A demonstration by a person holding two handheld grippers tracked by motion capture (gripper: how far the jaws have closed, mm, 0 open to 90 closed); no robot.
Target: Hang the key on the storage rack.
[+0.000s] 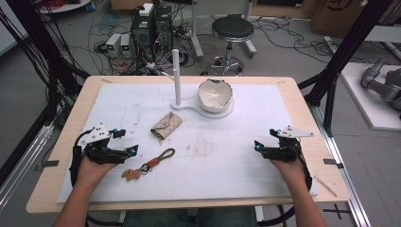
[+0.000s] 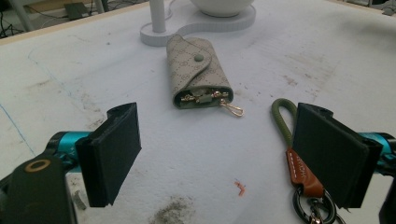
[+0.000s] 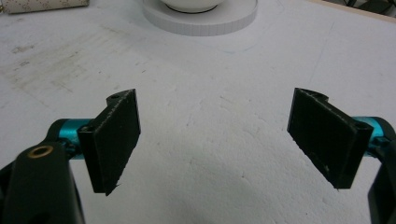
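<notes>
Two grippers, both sitting low over the white mat with nothing in them. Starting on our left: the left gripper (image 1: 124, 142) has its jaws spread wide and empty. In the left gripper view, the beige key pouch (image 2: 200, 72) lies straight ahead of the fingers, well beyond the tips, with its open end and gold clips facing us. The olive cord keychain (image 2: 286, 119) with its tan leather tab (image 2: 303, 172) sits right at the inner face of the jaw on that view's right side, partly tucked behind it.

Further along, the white stand (image 1: 177, 78) and the bowl (image 1: 214, 94) are well past both sets of fingertips. The right gripper (image 1: 265, 140) is also wide open over bare mat, nothing near its pads.

What we'd worry about: the cord loop is so close to that one jaw that closing now would probably just nudge it sideways or pinch only the cord's edge, so it slips out. The ring and charm could also drag and snag on the mat.
</notes>
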